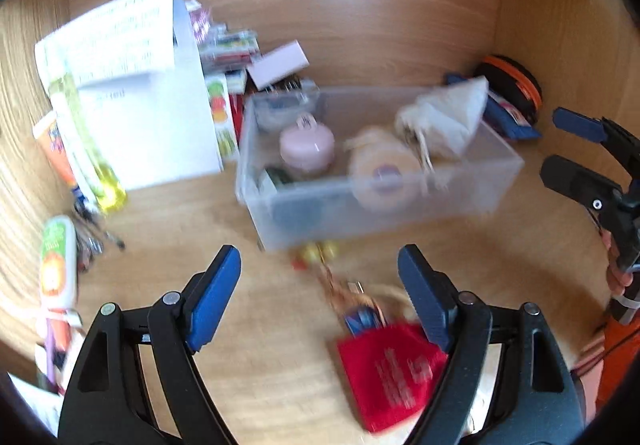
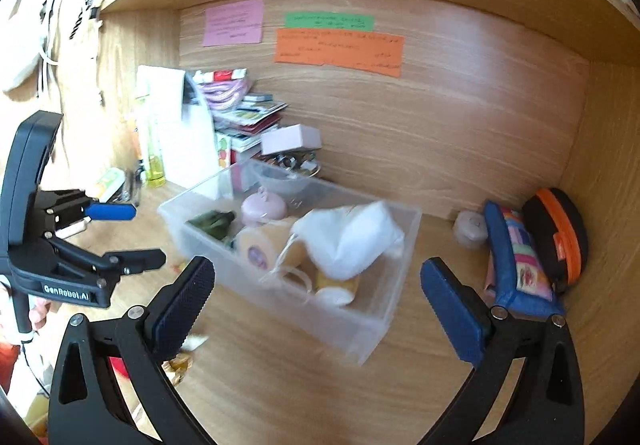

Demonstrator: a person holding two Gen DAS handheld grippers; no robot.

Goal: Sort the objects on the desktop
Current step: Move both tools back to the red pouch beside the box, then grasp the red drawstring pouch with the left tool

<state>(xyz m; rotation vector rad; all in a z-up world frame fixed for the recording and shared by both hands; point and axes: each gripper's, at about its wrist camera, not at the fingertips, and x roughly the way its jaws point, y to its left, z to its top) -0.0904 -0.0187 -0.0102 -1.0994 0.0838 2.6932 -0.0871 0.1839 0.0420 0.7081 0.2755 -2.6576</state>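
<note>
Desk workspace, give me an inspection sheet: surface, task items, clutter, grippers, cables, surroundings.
Surface: wooden desk inside a wooden alcove.
Job's things: clear plastic bin holding a white cloth pouch, a pink round container, a tape roll and a green item; red pouch on the desk in front of the bin.
Clutter: white box, stacked packets, blue patterned case, black-and-orange case.
Grippers: left gripper open, empty; right gripper open, empty.
Cables: nothing seen on the desk.
Surroundings: pink note, green note, orange note on the back panel.
</note>
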